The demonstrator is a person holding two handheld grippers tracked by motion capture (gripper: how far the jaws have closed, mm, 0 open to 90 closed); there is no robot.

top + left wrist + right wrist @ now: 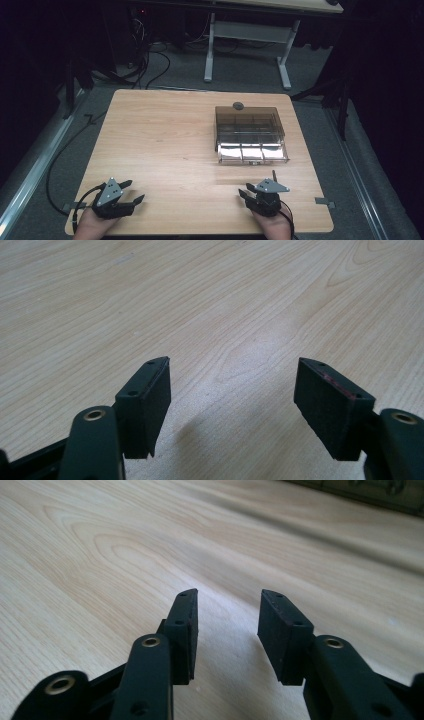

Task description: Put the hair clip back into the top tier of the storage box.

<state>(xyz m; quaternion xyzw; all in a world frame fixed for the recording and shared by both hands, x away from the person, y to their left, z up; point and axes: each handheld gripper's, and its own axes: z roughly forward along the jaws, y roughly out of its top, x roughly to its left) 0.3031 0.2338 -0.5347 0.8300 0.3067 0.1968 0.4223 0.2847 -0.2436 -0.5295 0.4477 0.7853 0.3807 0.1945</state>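
My left gripper [134,191] rests low over the near left corner of the wooden table [165,135], held by a hand. In the left gripper view its jaws stand wide apart [232,362] over bare wood, nothing between them. Near the front edge on the right, my right gripper [257,184] sits in the other hand. The right gripper view has its jaws [228,594] open too, with only tabletop between the pads. A clear plastic compartment box [250,134] lies beyond the right gripper, on the right half of the table.
A small dark round object [238,105] lies just behind the box. The box's dark edge [375,490] crosses the top right of the right gripper view. Beyond the table stand a white desk frame [247,45] and floor cables [145,60].
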